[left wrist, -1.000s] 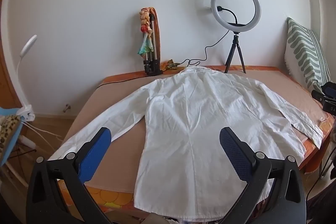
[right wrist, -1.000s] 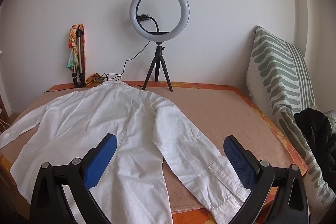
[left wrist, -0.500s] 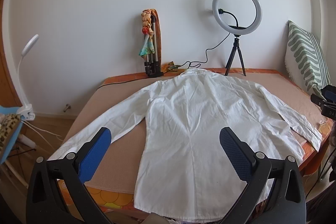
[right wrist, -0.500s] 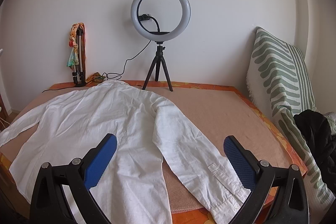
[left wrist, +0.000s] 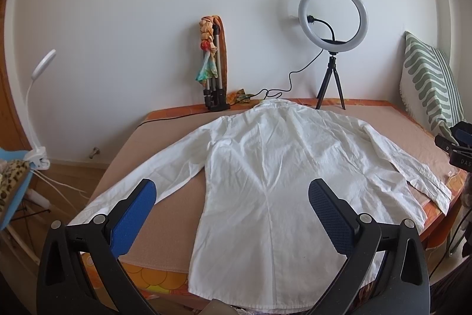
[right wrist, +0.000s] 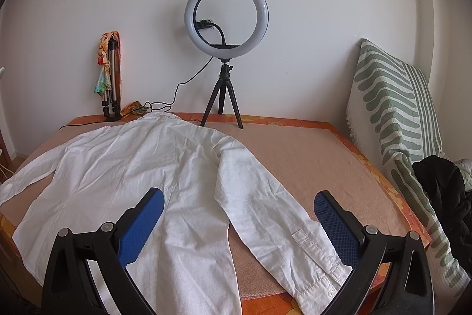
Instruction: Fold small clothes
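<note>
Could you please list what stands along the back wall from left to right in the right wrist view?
Folded tripod with a colourful scarf → ring light on its small tripod → green-and-white striped cushion.

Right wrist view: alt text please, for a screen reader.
A white shirt lies spread flat on a table, one sleeve between the fingers of the open right gripper. A ring light stands at the wall; a striped cushion leans on the right.

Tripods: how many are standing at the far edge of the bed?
2: a black mini tripod under the white ring light, and a folded silver tripod leaning on the wall, left of it.
</note>
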